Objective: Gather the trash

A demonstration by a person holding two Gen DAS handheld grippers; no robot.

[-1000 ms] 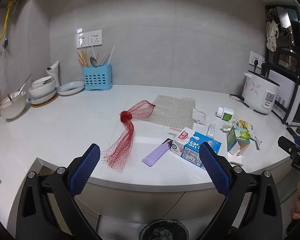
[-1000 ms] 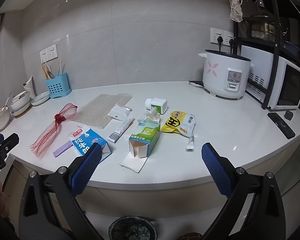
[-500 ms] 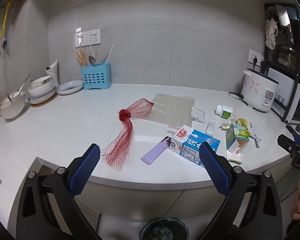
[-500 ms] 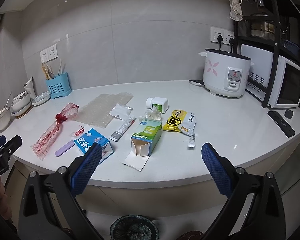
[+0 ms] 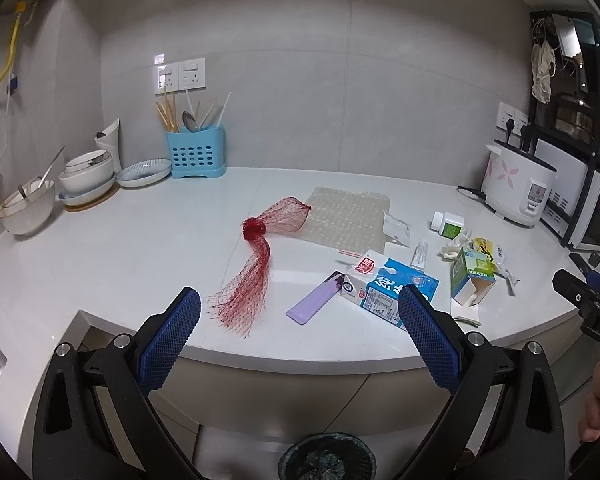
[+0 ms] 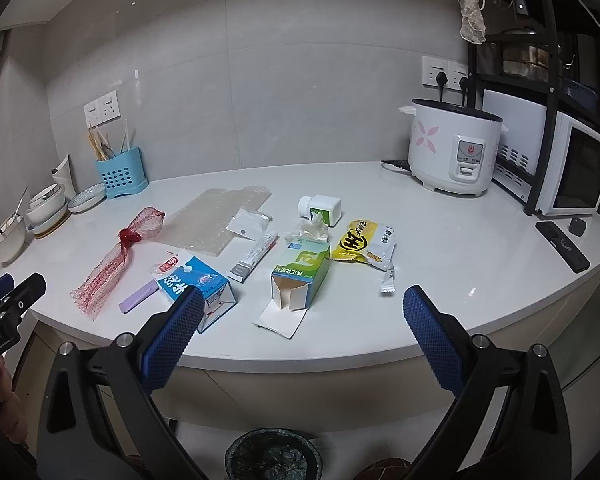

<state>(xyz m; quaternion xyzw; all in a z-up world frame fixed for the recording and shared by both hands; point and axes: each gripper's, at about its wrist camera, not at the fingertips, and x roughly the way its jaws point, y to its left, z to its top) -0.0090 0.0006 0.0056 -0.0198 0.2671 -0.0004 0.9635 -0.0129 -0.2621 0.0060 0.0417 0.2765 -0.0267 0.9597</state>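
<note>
We hold the left gripper [image 5: 298, 312] in front of the counter's edge with its blue fingers spread wide and nothing between them; the right gripper [image 6: 300, 316] hangs likewise, spread and empty. Between the left fingers we see the red mesh bag [image 5: 256, 264] lying flat on the white counter [image 5: 120, 248], its long axis running from the frayed open end near the front edge back and slightly right to the knotted, bunched end. Just right of it lies a purple wrapper [image 5: 315, 298], angled the same way, its far tip touching the blue milk carton [image 5: 388, 292], which lies on its side. Ahead of the right gripper a green box [image 6: 302, 276] lies with its open flaps pointing toward us, a yellow snack packet [image 6: 366, 242] beside it. A sheet of bubble wrap [image 6: 220, 220] lies flat behind the mesh. Below the counter's edge stands a dark bin [image 5: 327, 458].
</note>
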